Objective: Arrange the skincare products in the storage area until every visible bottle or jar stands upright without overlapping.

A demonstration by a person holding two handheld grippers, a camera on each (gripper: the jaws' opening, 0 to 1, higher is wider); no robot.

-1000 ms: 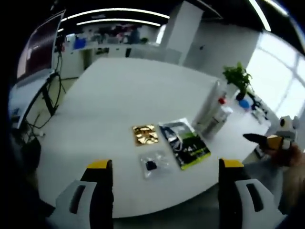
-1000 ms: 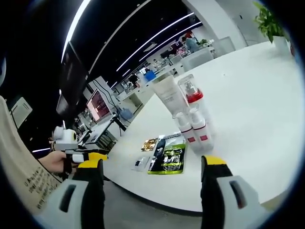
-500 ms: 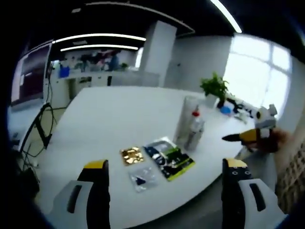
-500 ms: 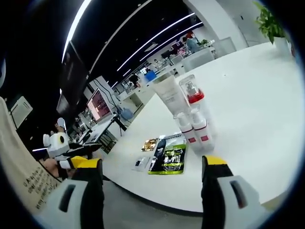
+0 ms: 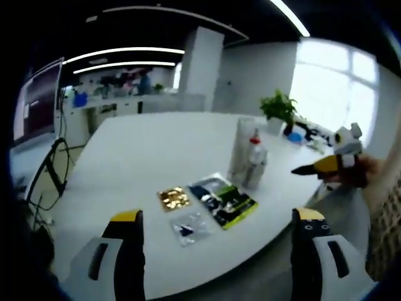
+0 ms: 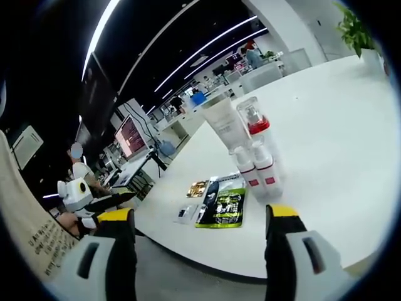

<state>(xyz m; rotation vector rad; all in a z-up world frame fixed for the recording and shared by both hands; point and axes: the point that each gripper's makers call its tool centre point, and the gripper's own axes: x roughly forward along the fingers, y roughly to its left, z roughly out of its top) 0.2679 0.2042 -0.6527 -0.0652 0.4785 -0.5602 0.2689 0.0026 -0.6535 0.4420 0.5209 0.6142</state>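
Right gripper view: bottles [image 6: 250,147] standing together at centre frame on white table [image 6: 338,125], sachets [image 6: 219,204] lying flat just lower left.
Both grippers spread wide, grasping nothing: right gripper [image 6: 200,241] at frame bottom; left gripper [image 5: 216,241] likewise, bottles [image 5: 249,157] upper right of centre.

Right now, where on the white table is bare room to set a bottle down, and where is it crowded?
Bare room lies on the white table past the bottle cluster toward the potted plant, and along the near edge right of the green sachet. It is crowded where that sachet, the gold sachet and the clear sachet lie beside the bottles.
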